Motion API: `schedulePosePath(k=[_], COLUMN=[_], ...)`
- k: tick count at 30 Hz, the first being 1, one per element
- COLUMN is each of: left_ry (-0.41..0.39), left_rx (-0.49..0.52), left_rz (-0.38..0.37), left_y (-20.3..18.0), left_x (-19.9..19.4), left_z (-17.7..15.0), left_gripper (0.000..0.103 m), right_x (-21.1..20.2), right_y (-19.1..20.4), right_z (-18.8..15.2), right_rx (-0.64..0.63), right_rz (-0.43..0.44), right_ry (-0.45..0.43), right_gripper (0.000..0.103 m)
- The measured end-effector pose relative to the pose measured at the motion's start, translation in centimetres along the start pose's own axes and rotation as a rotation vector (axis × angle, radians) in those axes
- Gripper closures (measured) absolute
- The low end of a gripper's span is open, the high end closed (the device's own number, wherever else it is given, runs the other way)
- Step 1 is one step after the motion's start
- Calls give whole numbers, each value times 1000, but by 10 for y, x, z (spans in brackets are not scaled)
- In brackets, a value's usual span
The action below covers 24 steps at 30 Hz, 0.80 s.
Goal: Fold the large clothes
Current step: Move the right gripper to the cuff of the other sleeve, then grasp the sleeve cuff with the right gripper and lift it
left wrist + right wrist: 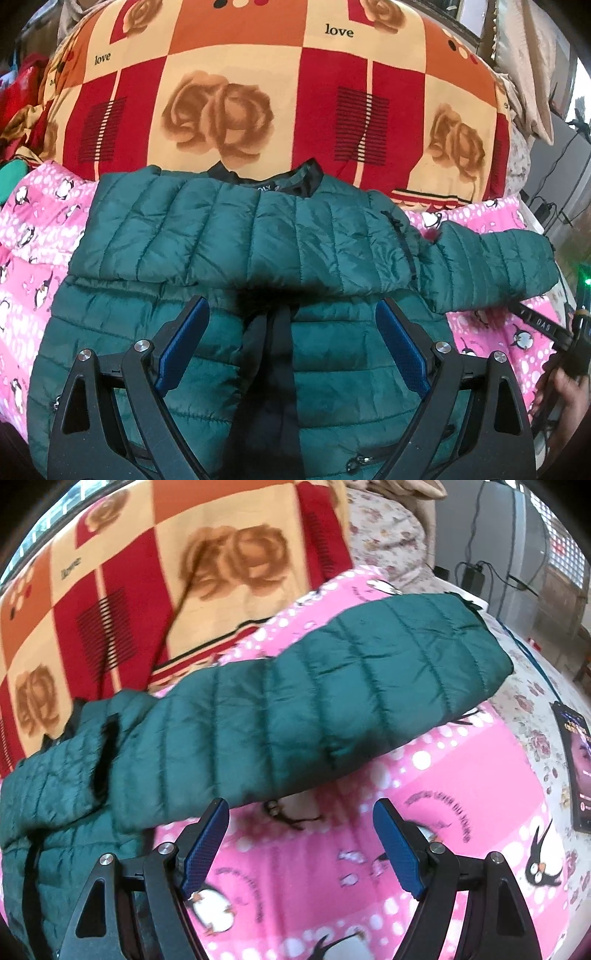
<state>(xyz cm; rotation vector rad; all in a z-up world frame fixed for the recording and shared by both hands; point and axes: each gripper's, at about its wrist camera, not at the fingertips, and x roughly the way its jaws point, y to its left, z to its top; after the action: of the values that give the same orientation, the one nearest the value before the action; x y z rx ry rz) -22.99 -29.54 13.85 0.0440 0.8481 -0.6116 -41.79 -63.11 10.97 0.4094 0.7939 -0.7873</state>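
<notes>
A dark green quilted puffer jacket [236, 236] is lying front-up on a pink penguin-print blanket [33, 236], filling the middle of the left wrist view. One sleeve is lying folded across the chest from nine o'clock toward three o'clock, and the black collar [266, 179] is sitting at twelve o'clock of the jacket with a small neck label whose letters are too small to read.

The left gripper [291, 321] is hovering over the jacket's lower front, its blue pads spread wide and holding nothing, the black zipper strip running between them. The right gripper [299, 819] is standing equally wide apart over bare pink blanket, empty, just below the jacket's other sleeve [332, 686], which is stretching out from nine o'clock toward two o'clock in the right wrist view, cuff at the far end.

Beyond the jacket, at twelve o'clock, a red, orange and cream checked rose blanket [236, 74] is showing the word "love" printed in two squares. The pink blanket is carrying curved dark lettering, too blurred to read. A dark booklet or phone-like object [576, 760] is lying at three o'clock on a floral sheet [532, 716]; its print is illegible. At three o'clock of the left view, a dark strap reads "DAS" upside down.
</notes>
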Motion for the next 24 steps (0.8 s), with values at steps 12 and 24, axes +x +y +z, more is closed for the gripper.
schedulePosePath(k=[12,24], left_ry=[20,51], left_rx=[-32,-34], left_rz=[14,19], left_y=[20,21], left_x=[14,26], left_z=[2,-3], left_gripper=[11,11], right_x=[11,39], right_y=[-72,-127], right_z=[41,73], right_rx=[175,354], right_rz=[-112,-113], right_ry=[-83,-86], right_gripper=[25,25])
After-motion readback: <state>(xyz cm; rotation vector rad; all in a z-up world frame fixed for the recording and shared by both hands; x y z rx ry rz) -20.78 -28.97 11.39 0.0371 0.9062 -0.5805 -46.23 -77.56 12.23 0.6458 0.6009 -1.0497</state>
